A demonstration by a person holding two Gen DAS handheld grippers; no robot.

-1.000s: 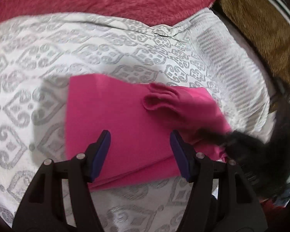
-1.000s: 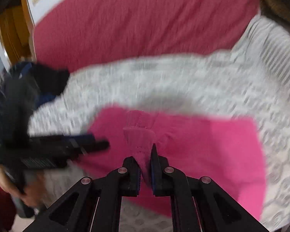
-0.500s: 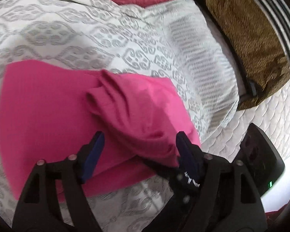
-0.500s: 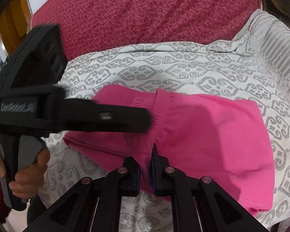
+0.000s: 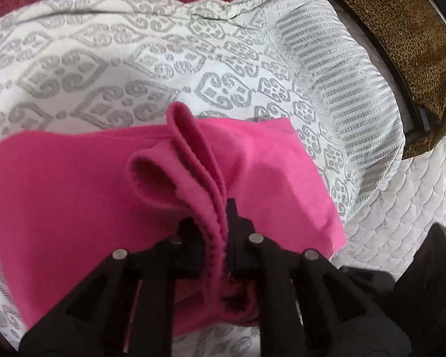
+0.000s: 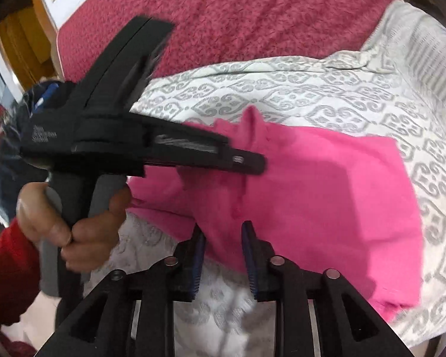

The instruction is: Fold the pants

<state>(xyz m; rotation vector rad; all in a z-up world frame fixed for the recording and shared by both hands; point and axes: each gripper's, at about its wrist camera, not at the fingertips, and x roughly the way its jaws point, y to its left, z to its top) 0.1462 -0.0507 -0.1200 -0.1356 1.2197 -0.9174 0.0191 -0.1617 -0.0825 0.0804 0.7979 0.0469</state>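
Note:
The bright pink pants (image 5: 74, 196) lie folded on a white and grey patterned cloth. My left gripper (image 5: 220, 226) is shut on a bunched, hemmed edge of the pants and lifts it into a ridge. In the right wrist view the pants (image 6: 327, 196) spread to the right. My right gripper (image 6: 223, 255) is open at their near edge, holding nothing. The left gripper (image 6: 246, 163) reaches in from the left, held by a hand, pinching the fabric.
The patterned cloth (image 5: 104, 68) covers a quilted white mattress (image 5: 416, 208). A dark red blanket (image 6: 238, 15) lies at the far side. A leopard-print fabric (image 5: 401, 29) and a dark bed frame are at the right.
My left gripper has closed on the bunched pants edge that my right gripper was holding. My right gripper has opened and let go of it.

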